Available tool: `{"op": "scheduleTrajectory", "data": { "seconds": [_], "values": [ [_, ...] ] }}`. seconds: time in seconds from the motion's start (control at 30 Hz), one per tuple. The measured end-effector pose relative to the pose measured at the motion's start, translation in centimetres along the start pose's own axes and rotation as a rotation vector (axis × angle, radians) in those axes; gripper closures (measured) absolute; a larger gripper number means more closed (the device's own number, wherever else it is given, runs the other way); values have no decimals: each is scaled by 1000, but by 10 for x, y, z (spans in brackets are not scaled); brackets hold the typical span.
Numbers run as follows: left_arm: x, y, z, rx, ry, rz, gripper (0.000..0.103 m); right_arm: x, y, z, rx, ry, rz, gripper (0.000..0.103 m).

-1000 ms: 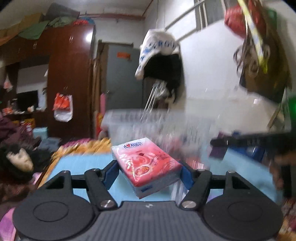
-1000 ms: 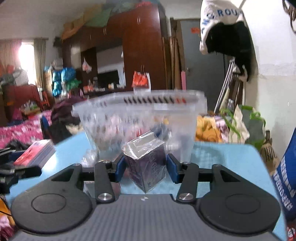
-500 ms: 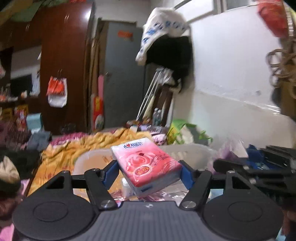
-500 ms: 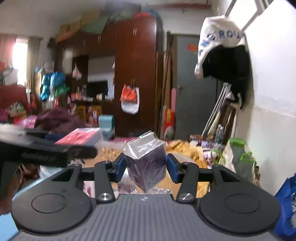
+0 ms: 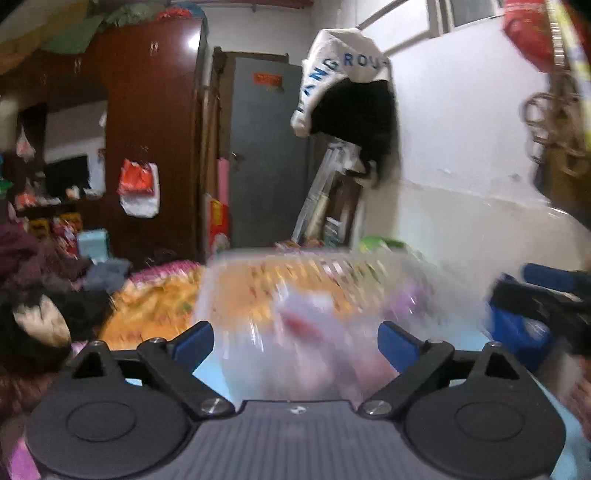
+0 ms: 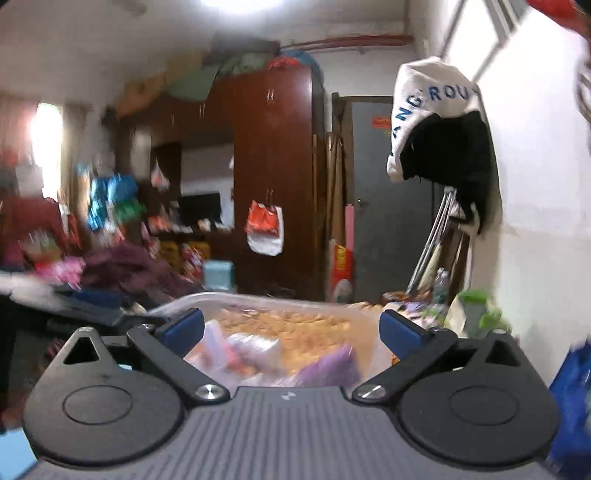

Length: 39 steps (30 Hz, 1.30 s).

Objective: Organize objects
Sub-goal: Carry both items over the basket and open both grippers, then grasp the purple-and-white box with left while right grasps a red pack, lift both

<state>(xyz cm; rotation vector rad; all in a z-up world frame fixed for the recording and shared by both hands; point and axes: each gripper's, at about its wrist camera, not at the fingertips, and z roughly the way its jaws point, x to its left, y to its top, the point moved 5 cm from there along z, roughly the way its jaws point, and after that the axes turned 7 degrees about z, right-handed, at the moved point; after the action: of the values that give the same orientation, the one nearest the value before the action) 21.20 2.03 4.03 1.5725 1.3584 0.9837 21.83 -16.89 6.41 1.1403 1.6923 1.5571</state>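
Above the clear bin (image 5: 295,280), both tongs (image 5: 295,341) (image 6: 291,330) agape, empty.

Dim indoor light; ceiling lamp (image 6: 240,3) glares; heavy motion blur; fisheye-curved edges

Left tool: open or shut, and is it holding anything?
Open and empty. The left tool has its blue pads spread wide, nothing between them; only the blurred clear plastic bin shows beyond.
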Motion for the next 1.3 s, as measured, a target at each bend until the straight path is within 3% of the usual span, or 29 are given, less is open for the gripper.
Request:
{"op": "scheduleTrajectory", "data": {
  "seconds": [0.1, 0.2, 0.3, 0.37, 0.47, 0.53, 0.57, 0.67, 0.87, 1.07, 1.1, 1.3],
  "values": [
    [-22, -54, -39, 2, -37, 8, 6, -2, -35, -25, 49, 0, 28, 0],
    [-46, -84, -70, -37, -41, 28, 6, -8, -63, -34, 112, -12, 76, 0],
    [-73, -100, -82, -41, -101, 64, 6, -9, -73, -37, 118, -43, 46, 0],
    [-87, -112, -82, -25, -94, 100, 6, -10, -73, -36, 108, -71, 30, 0],
    [-100, -130, -78, -5, -81, 132, 6, -6, -72, -35, 115, -20, 50, 0],
    [-98, -134, -76, -10, -43, 112, 9, -1, -74, -36, 113, -4, 51, 0],
    [-96, -135, -75, -18, -19, 109, 17, 4, -76, -38, 111, 9, 50, 0],
    [-90, -138, -77, -26, 4, 105, 52, 20, -85, -38, 110, 36, 42, 7],
    [-76, -145, -85, -59, 6, 113, 53, 45, -97, -15, 179, 47, -26, 22],
    [-56, -144, -88, -76, -2, 94, 52, 51, -108, 1, 250, 52, -39, 59],
    [-53, -144, -88, -82, -4, 92, 52, 50, -109, 0, 247, 59, -33, 73],
    [-50, -142, -90, -121, 2, 105, 52, 39, -110, -16, 214, 56, -21, 73]
  ]
}}
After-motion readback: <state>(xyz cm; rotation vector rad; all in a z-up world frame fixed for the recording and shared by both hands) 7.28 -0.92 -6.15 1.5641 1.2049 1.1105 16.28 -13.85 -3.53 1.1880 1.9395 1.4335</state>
